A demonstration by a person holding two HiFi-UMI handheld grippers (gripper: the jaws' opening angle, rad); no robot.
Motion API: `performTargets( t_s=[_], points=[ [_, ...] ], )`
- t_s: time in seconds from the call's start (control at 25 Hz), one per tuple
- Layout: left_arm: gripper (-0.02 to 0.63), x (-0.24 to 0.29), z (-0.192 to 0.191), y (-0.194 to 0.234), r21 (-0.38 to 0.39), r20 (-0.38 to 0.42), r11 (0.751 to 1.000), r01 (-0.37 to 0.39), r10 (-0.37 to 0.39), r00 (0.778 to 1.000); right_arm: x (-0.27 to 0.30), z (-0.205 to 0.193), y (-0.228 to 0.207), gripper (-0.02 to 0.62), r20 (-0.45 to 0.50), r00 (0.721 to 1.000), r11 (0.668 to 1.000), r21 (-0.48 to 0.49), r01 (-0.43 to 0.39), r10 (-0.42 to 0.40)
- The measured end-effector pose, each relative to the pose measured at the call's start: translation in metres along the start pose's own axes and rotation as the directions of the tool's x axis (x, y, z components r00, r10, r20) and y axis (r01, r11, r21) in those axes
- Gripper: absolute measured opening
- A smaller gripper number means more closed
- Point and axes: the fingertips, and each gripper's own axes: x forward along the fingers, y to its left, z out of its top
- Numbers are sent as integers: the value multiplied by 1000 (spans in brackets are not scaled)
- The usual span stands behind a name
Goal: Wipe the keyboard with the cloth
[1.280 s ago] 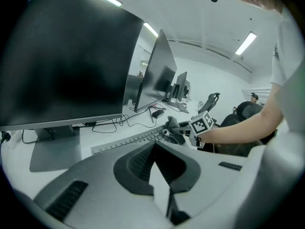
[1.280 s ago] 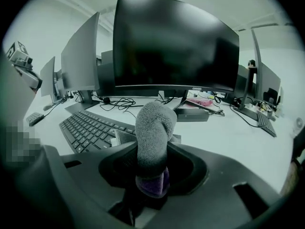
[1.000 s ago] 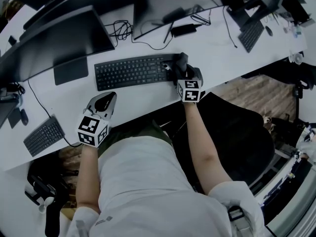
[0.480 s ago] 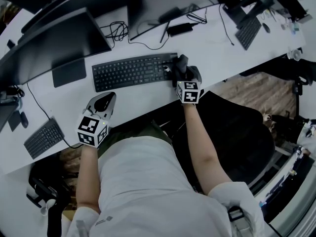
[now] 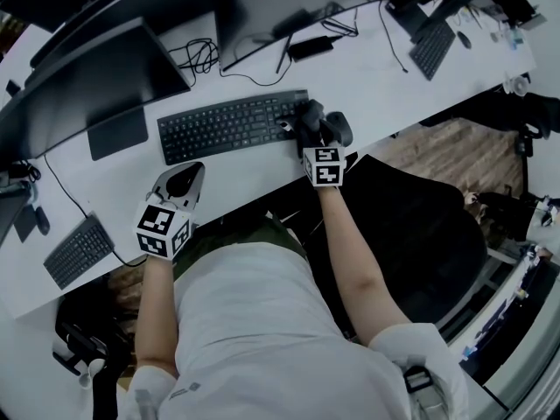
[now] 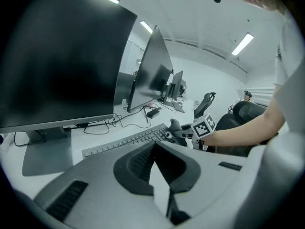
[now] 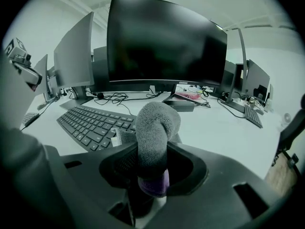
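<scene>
While the grey cloth (image 7: 155, 123) is bulging up out of the right gripper (image 7: 152, 175), that gripper's jaws are clamping its lower part, where a purple edge is showing. In the head view the cloth (image 5: 308, 112) is sitting at the right end of the black keyboard (image 5: 229, 124); whether it is pressing on the keys cannot be told. The keyboard is lying flat on the white desk (image 5: 376, 77), running roughly parallel to the desk's near edge. In the right gripper view its keys (image 7: 90, 123) are stretching away to the left of the cloth.

The right gripper (image 5: 317, 138) is reaching in from the desk's near edge, with its marker cube just off the edge. The left gripper (image 5: 179, 186) is hovering at the near edge of the desk, in front of the keyboard's left end and apart from it. Its jaws are standing together with nothing between them, as the left gripper view (image 6: 159, 175) is showing.

Beyond the keyboard, a large dark monitor (image 5: 87, 77) is standing to the left and a second monitor (image 5: 280, 3) is standing behind. Black cables (image 5: 206, 55) are trailing across the desk between them. A smaller keyboard (image 5: 79, 250) is lying far to the left, and a black office chair (image 5: 411, 234) is standing to the person's right.
</scene>
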Motion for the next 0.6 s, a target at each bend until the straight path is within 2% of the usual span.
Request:
performTargets(
  t_s=[0.36,0.6],
  points=[
    [0,-5,-5,7,-3,-6,1000,19,-19,1000,3,3,23,150,-22,1000,1000,-14,-4,4],
    [0,-17,-9,19,-18,4,1000,10,-10,1000,6,10,52,150,-55,998,998,-55,-36,33]
  ],
)
